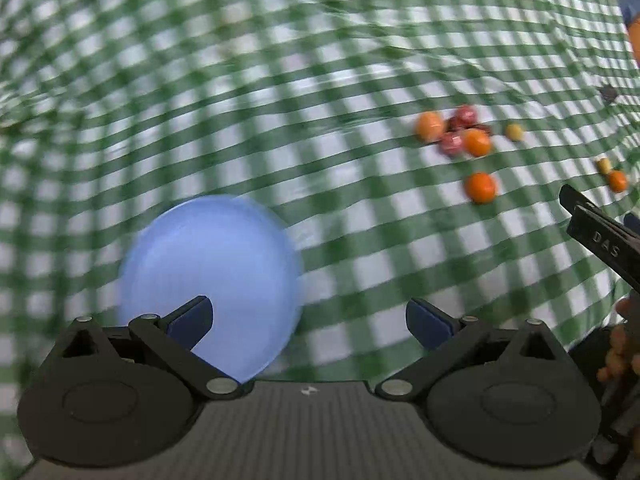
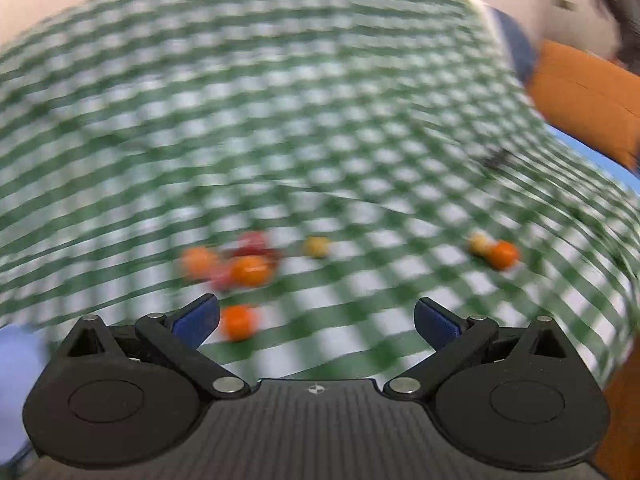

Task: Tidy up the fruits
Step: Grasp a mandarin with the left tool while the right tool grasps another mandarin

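Small round fruits lie on a green-and-white checked cloth (image 1: 280, 120). A cluster of orange and red fruits (image 1: 460, 132) sits to the right in the left wrist view, with a lone orange fruit (image 1: 480, 187) nearer and small yellow fruits (image 1: 514, 132) beside them. A light blue plate (image 1: 212, 280) lies just ahead of my left gripper (image 1: 308, 320), which is open and holds nothing. In the blurred right wrist view, my right gripper (image 2: 316, 320) is open and holds nothing, with an orange fruit (image 2: 238, 322) beside its left fingertip and the cluster (image 2: 240, 266) beyond.
A yellow and an orange fruit (image 2: 496, 250) lie apart at the right. An orange-brown object (image 2: 584, 108) stands past the table's far right edge. The other gripper's black body (image 1: 600, 240) and a hand (image 1: 618, 352) show at the right of the left wrist view.
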